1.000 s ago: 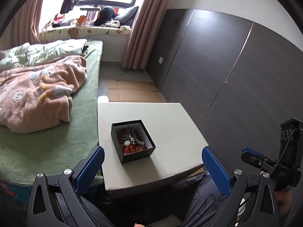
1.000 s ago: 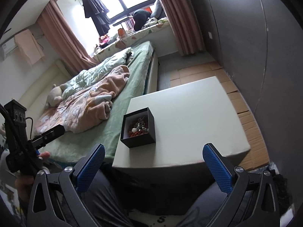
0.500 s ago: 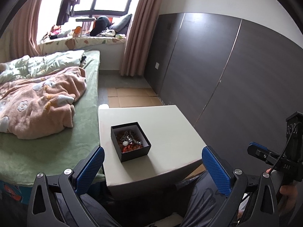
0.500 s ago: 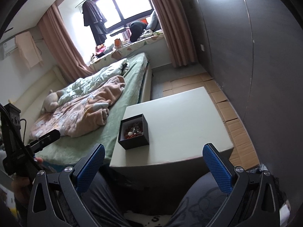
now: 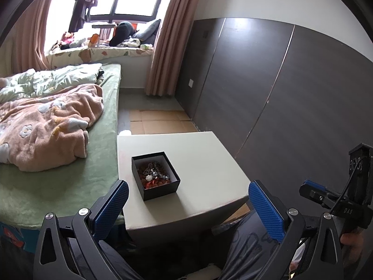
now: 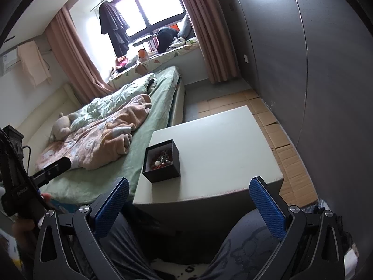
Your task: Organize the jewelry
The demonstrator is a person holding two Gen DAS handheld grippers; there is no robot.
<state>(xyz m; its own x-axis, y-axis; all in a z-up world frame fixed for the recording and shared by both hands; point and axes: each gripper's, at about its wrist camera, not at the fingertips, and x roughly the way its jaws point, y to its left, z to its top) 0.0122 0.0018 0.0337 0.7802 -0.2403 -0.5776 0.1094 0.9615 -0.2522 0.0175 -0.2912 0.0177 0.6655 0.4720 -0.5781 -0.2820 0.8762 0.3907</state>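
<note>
A small open black box point(image 5: 155, 175) stands on the left part of a white table point(image 5: 205, 163). It holds a tangled heap of jewelry point(image 5: 152, 175): silver chain, red beads and a white bead. The box also shows in the right wrist view point(image 6: 162, 161), with the jewelry point(image 6: 163, 161) inside. My left gripper point(image 5: 187, 206) is open and empty, held back from the table's near edge. My right gripper point(image 6: 188, 204) is open and empty too, back from the near edge. Each gripper sees the other at its frame's side.
A bed point(image 5: 70, 168) with a pink blanket point(image 5: 46, 128) touches the table's left side. A dark panelled wall point(image 5: 291, 98) runs along the right. Cardboard sheets point(image 5: 160, 123) cover the floor beyond the table. The person's knees point(image 6: 244, 240) are below the table's front edge.
Both grippers have pulled back and risen, so the table and box look smaller and farther. Both stay open and empty. The box has not moved.
</note>
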